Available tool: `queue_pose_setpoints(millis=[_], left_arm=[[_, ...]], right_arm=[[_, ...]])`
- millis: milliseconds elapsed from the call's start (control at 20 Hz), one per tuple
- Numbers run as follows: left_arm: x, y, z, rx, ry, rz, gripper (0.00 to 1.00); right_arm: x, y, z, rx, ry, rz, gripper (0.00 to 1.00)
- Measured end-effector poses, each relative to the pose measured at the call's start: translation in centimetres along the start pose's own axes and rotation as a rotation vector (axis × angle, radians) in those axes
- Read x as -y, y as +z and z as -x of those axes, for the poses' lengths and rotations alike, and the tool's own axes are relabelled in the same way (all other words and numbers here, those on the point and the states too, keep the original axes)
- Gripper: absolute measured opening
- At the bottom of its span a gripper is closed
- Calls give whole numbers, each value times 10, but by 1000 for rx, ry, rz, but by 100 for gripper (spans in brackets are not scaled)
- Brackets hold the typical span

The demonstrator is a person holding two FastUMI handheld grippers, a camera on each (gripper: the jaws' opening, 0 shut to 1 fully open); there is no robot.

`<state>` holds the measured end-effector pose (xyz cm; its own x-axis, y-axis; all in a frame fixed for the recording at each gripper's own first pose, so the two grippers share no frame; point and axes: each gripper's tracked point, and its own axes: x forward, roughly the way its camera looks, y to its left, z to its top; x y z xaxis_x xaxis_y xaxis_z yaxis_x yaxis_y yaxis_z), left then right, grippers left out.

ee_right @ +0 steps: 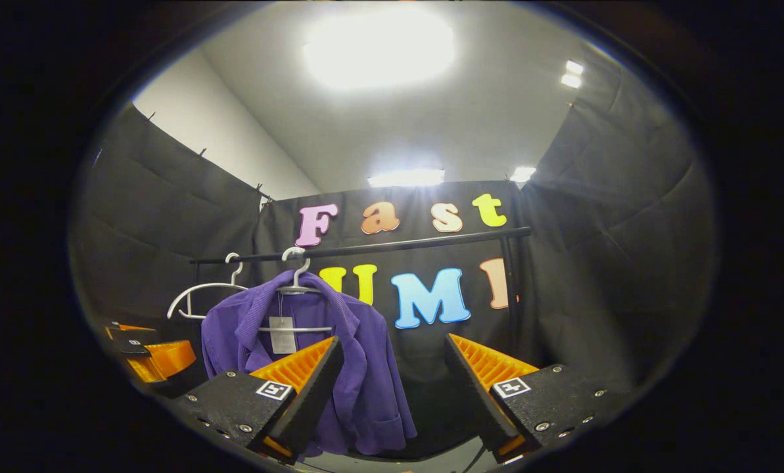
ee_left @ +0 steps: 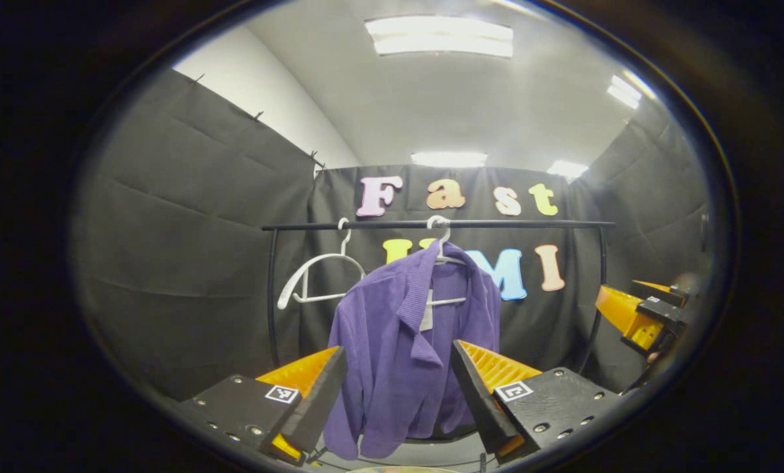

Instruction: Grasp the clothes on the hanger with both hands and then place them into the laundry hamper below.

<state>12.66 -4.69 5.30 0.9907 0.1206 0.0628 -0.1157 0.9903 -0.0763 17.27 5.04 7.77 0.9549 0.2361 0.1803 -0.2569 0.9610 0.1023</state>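
The purple corduroy jacket (ee_left: 405,341) hangs lengthwise from a white plastic hanger (ee_left: 441,253) on the black rail (ee_left: 431,225), dead ahead of the spread left gripper (ee_left: 398,381), probably nearer than the spread right gripper (ee_right: 392,384).

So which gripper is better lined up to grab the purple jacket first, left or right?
Left. The purple jacket hangs framed between the open left gripper's fingers, while the open right gripper has the jacket off toward one finger.

purple jacket (ee_left: 398,341) draped open on white hanger (ee_left: 441,253)
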Motion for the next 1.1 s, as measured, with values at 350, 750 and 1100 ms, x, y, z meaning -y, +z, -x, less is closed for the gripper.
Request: queue_pose_setpoints(millis=[350,750,1100], left_arm=[[18,-7,-61,-2,36,5,92],[21,-44,-120,-64,67,-7,92],[12,-69,-164,-93,123,-10,92]], right_arm=[[-13,-3,-61,24,81,-20,95],[-42,-40,-128,-23,188,-31,95],[-65,-86,-195,-102,245,-112,94]])
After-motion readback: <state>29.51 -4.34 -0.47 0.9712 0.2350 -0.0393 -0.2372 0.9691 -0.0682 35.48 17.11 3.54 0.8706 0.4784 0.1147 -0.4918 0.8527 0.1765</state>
